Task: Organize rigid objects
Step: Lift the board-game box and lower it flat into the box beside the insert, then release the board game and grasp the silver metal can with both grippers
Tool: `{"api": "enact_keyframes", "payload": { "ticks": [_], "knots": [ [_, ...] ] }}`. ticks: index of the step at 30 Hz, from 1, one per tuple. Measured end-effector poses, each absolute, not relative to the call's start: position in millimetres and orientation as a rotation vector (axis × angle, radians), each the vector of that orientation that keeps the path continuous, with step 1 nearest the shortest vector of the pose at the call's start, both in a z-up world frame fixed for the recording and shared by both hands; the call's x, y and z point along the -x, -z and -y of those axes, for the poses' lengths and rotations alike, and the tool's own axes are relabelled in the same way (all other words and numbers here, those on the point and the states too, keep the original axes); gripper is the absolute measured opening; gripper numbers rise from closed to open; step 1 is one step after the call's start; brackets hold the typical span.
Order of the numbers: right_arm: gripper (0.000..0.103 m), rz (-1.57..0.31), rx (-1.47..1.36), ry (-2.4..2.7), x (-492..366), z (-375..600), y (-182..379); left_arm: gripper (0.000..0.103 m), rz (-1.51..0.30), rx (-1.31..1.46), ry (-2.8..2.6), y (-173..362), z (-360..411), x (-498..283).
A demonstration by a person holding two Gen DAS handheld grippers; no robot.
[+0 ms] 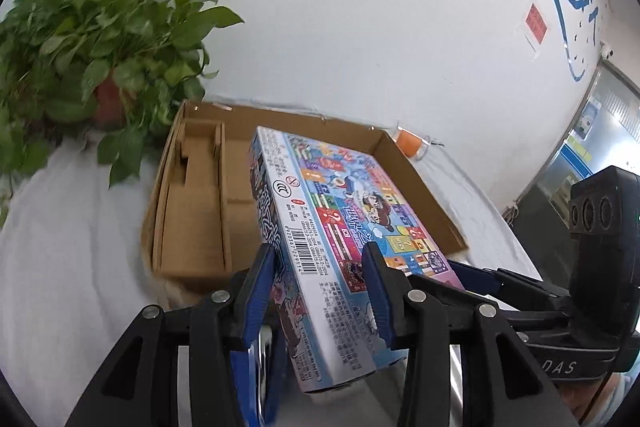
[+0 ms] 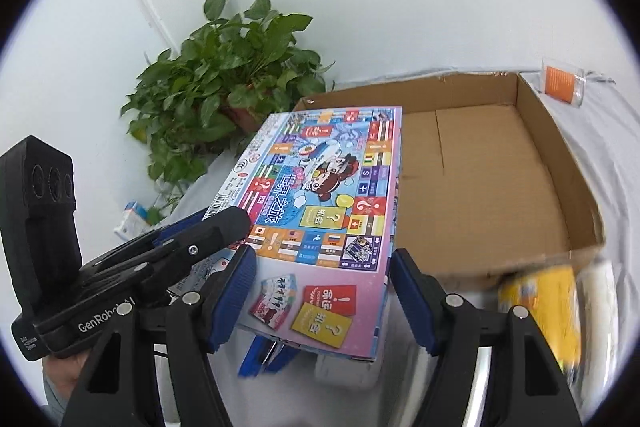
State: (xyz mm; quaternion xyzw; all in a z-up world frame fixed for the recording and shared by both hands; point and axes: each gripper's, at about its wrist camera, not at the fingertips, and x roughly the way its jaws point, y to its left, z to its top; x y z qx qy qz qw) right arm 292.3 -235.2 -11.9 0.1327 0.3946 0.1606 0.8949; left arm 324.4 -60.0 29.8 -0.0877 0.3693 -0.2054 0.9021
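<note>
A flat colourful board game box (image 1: 340, 223) is held up over the near edge of an open cardboard box (image 1: 200, 195). My left gripper (image 1: 320, 281) is shut on the game box's near edge, one blue pad on each face. In the right wrist view the game box (image 2: 328, 195) lies between my right gripper's fingers (image 2: 324, 291); its blue pads stand on either side of the box's near end, seemingly touching its edges. The left gripper (image 2: 192, 239) grips the box's left edge there. The cardboard box (image 2: 500, 187) has a bare floor on its right side.
A potted green plant (image 1: 92, 59) stands left of the cardboard box on the white-covered table (image 1: 60, 247). A clear cup with an orange label (image 2: 562, 85) lies behind the box. A yellow pack (image 2: 544, 311), blurred, lies at the near right. A small carton (image 2: 130, 221) lies by the plant.
</note>
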Motion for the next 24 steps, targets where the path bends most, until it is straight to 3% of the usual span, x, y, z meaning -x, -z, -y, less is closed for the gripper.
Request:
{"api": "enact_keyframes", "payload": {
  "ticks": [4,9,11,17,19,23,24],
  "knots": [
    [0.069,-0.890,-0.302,-0.326,-350,245,31,0.041,-0.823,0.192,0.420,-18,66,-392],
    [0.069,-1.120,-0.346,-0.358,-415,243,102,0.038,-1.021,0.196,0.359,46,66,-460],
    [0.069,-1.203,-0.341,-0.356,-424,236,123,0.031,-1.066,0.197,0.340,66,62,-461],
    [0.074,-1.260,-0.313,-0.382,-427,219,135,0.035,-0.968,0.144,0.344,46,58,-432],
    [0.077,-1.253,-0.302,-0.385,-423,217,131,0.043,-0.909,0.089,0.342,28,62,-409],
    [0.082,-1.143,-0.269,-0.330,-395,242,99,0.098,-0.745,0.029,0.278,-7,59,-348],
    [0.082,-1.096,-0.255,-0.318,-377,251,85,0.102,-0.701,0.037,0.276,-15,59,-328]
  ]
}}
